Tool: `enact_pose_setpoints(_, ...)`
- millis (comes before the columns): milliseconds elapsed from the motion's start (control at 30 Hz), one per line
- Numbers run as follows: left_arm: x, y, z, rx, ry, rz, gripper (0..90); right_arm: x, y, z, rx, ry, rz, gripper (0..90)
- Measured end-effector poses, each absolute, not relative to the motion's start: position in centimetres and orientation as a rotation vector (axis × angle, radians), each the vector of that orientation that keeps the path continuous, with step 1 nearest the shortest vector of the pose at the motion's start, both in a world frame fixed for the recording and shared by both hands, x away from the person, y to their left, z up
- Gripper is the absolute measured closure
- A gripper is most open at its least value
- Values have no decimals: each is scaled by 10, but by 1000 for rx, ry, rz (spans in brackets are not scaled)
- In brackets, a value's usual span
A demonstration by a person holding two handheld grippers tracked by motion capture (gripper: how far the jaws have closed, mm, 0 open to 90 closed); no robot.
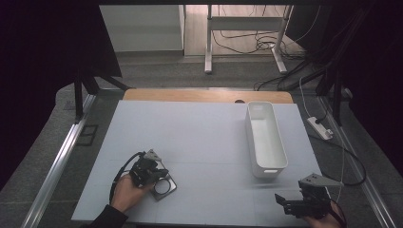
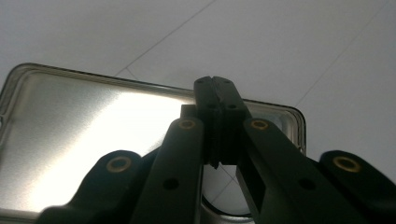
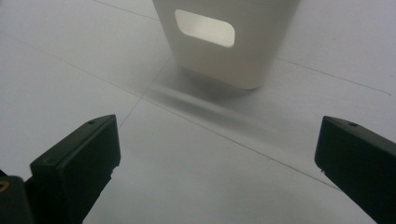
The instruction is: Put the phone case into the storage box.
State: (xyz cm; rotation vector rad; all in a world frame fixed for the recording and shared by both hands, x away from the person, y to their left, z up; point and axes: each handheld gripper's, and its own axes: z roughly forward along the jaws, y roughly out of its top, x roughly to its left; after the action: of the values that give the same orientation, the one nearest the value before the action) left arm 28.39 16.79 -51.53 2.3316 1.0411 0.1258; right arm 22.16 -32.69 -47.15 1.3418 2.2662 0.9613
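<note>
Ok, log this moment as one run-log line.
left gripper: shut over metal tray, grip unclear | right gripper: open, empty, facing white bin | bin: upright on table

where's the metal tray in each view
high view: metal tray lies bottom left of centre, under the left tongs.
left gripper view: it spans the left and middle, behind the shut tongs.
right gripper view: not in it.
Shared landmark: the pale table sheet.
</note>
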Motion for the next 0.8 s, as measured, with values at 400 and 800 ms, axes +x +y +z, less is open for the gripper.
enact_pose_setpoints(400,281,164,-522,2358,1029,108,891,222,-327,-472,1338,2272,958,5)
enact_pose_setpoints(800,292,156,-523,2339,1023,95,891,223,-326,-472,1346,2276,952,5)
